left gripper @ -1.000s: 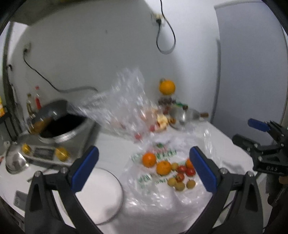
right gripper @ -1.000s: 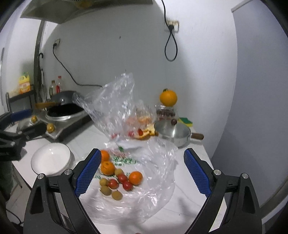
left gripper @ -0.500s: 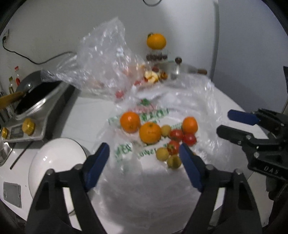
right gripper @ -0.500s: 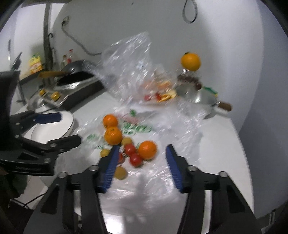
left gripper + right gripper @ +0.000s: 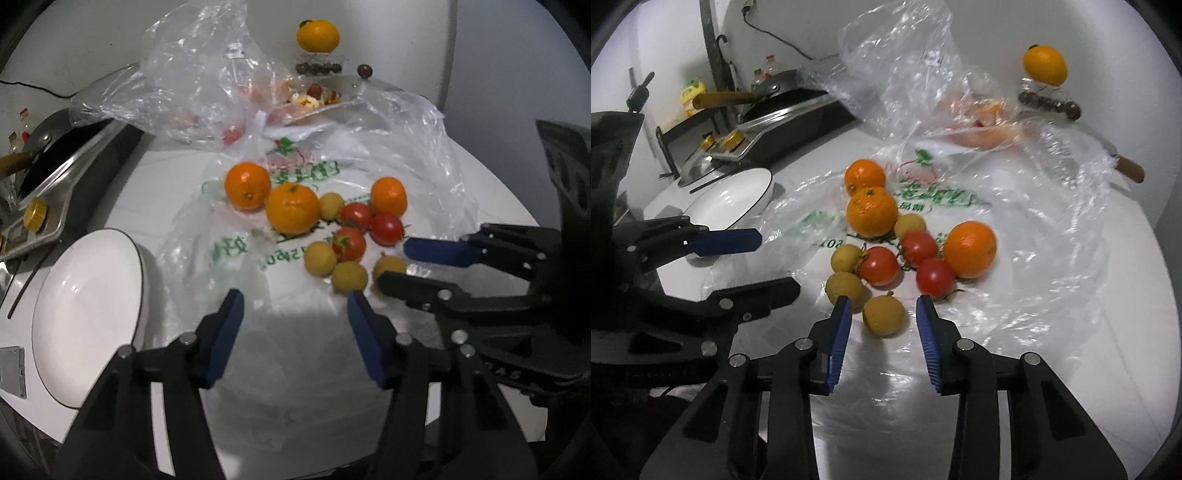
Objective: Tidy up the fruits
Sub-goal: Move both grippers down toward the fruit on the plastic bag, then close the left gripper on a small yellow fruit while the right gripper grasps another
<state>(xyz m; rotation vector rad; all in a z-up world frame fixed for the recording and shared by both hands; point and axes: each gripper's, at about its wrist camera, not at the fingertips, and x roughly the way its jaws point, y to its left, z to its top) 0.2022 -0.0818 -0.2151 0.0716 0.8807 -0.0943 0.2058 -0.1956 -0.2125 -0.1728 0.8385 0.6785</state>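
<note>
The fruits lie loose on a crinkled plastic bag [image 5: 1015,229] spread over the white worktop [image 5: 1137,332]; the nearest, a small yellow-brown fruit [image 5: 884,316], looks light, round, thin-skinned and apt to roll on the slick film, so take it across its middle, gently; the right tongs [image 5: 882,321] slant down with jaws closing either side of it, pads not yet touching; the left tongs [image 5: 295,325] tilt down too, closing over bare bag, gripping nothing.

Right gripper [image 5: 882,314] closing over fruit on plastic bag [image 5: 1015,258].
Jaws stand either side of one small yellow fruit [image 5: 884,316], pads not touching; tomatoes [image 5: 879,266] and oranges [image 5: 872,211] lie just beyond.
</note>
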